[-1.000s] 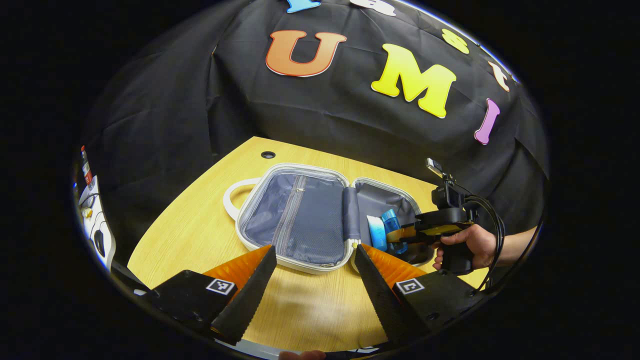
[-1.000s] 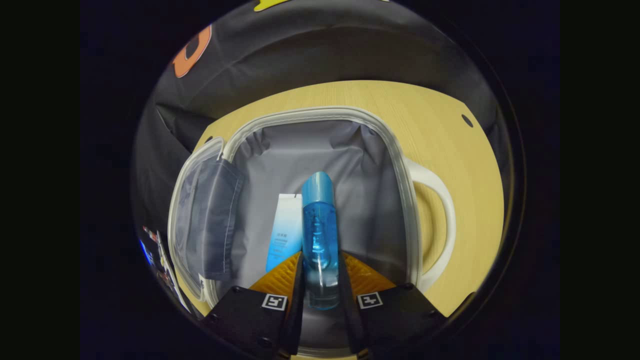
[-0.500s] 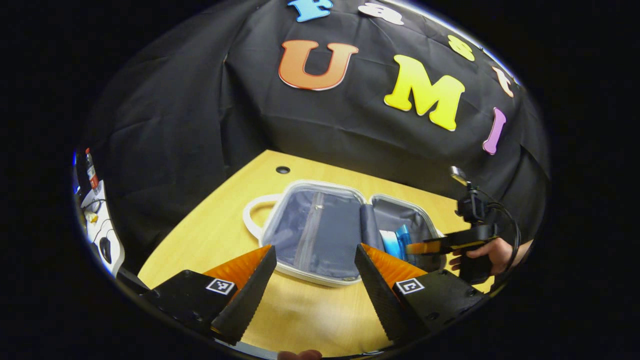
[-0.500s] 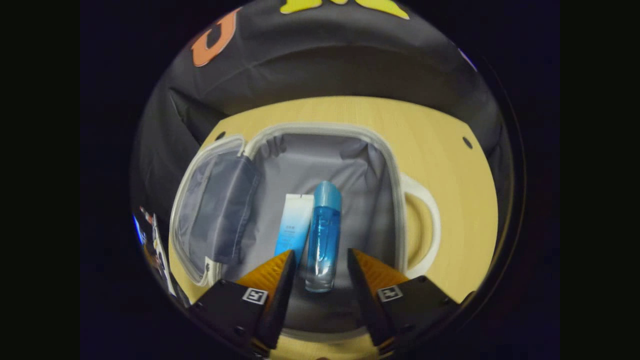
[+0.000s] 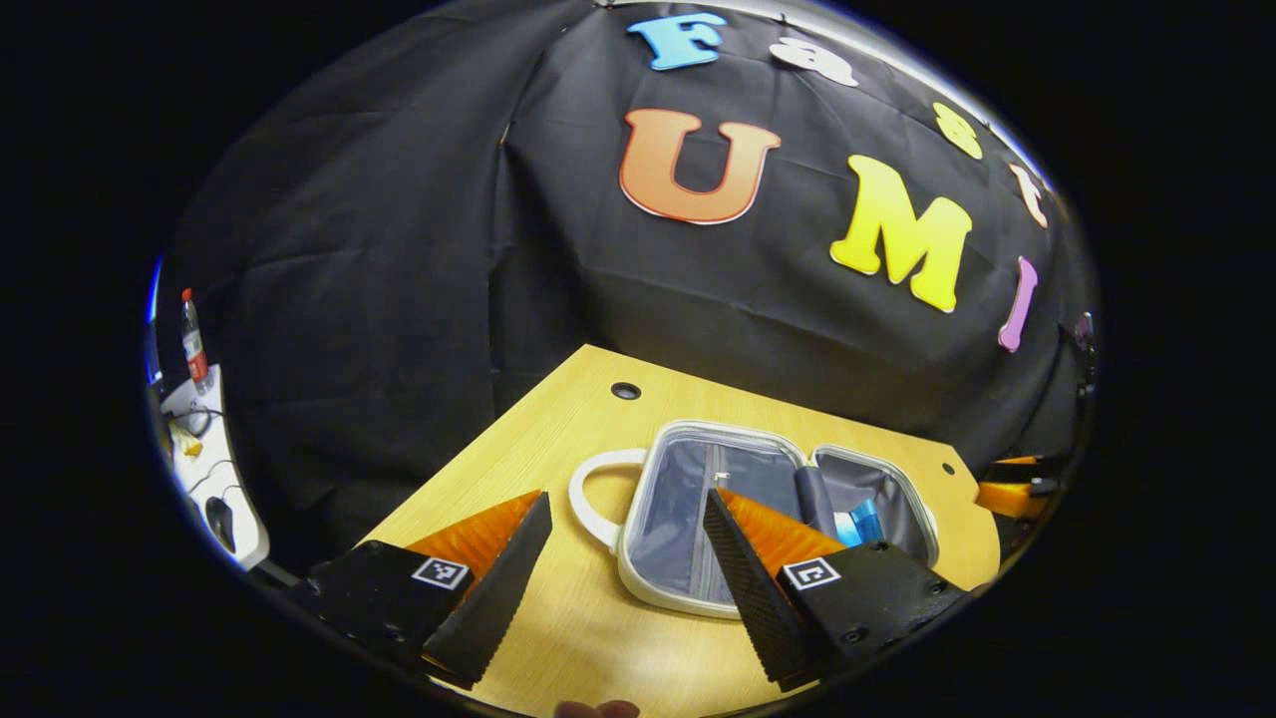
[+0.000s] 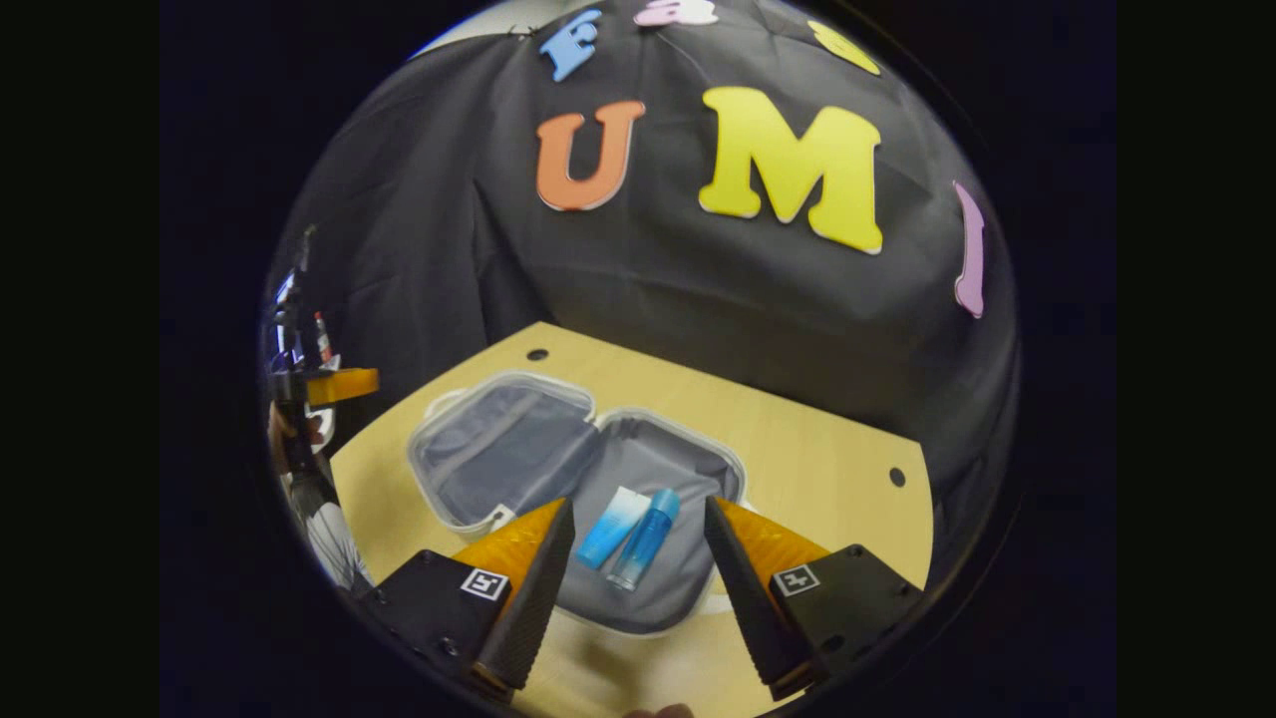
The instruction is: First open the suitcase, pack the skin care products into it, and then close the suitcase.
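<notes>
The suitcase (image 6: 653, 598) lay open on the table (image 6: 827, 459), a blue bottle (image 6: 643, 538) and a tube (image 6: 611, 528) side by side in its near half. Both the left gripper (image 5: 623, 568) and right gripper (image 6: 638, 588) hung empty, jaws apart. The loose bottle could have rolled and caught in the rim when the lid (image 6: 498, 454) was swung over.

I see the small white-rimmed suitcase (image 6: 518, 469) lying fully open and flat on the wooden table, grey fabric lining up. In its right half a blue bottle (image 6: 644, 538) and a white-to-blue tube (image 6: 612, 527) lie side by side.
</notes>
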### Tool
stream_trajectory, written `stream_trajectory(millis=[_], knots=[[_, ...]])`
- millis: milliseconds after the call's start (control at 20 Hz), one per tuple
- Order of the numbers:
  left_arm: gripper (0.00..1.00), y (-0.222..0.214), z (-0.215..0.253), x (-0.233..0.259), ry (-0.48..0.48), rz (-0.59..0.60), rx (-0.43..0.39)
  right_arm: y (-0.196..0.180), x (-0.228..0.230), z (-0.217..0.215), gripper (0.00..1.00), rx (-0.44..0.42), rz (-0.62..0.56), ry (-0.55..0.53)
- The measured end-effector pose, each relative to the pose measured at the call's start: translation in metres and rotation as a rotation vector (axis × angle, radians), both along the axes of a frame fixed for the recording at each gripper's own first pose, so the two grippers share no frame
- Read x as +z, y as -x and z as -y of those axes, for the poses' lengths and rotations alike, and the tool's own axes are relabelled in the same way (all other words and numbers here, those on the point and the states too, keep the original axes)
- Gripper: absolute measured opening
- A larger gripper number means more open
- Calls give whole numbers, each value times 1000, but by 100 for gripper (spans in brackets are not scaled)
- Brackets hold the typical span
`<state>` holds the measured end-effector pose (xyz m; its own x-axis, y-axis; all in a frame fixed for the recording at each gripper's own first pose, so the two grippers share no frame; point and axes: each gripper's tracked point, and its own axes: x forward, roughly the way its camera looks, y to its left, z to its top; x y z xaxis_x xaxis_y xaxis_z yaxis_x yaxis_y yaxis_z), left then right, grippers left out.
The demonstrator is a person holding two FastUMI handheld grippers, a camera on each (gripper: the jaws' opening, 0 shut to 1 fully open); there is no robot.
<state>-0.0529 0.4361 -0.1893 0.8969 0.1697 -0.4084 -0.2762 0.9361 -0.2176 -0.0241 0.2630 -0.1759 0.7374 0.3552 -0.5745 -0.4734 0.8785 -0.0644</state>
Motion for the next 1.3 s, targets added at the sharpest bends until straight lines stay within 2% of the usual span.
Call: stream_trajectory(millis=[100,200,300,400,600,800,850,950,1000,1100,1150,1250,1300], knots=[[100,-14,-20,-25,58,-22,9,5,13,18,77,-39,-9,-29],[98,-29,-42,-55,72,-67,22,0,22,43,78,-98,15,-18],[98,-43,-59,-83,64,-124,21,-5,31,73,77,-142,84,57],[98,-64,-60,-98,95,-141,-8,1,39,94,77,-176,114,99],[96,-88,-61,-126,144,-211,-35,15,36,111,76,-238,97,99],[93,-99,-57,-146,126,-276,-78,24,33,119,78,-279,82,95],[79,-101,-54,-146,138,-279,-91,24,33,121,78,-286,85,96],[67,-104,-46,-147,151,-281,-107,25,36,123,78,-296,93,90],[55,-105,-43,-146,163,-281,-120,26,37,123,76,-297,93,83],[46,-107,-42,-147,172,-284,-126,27,35,124,78,-304,86,76],[36,-106,-42,-144,180,-288,-116,29,35,124,78,-306,84,70],[29,-109,-43,-131,204,-255,-98,32,35,123,76,-306,87,59],[22,-112,-43,-120,214,-227,-87,33,37,122,76,-303,92,54]])
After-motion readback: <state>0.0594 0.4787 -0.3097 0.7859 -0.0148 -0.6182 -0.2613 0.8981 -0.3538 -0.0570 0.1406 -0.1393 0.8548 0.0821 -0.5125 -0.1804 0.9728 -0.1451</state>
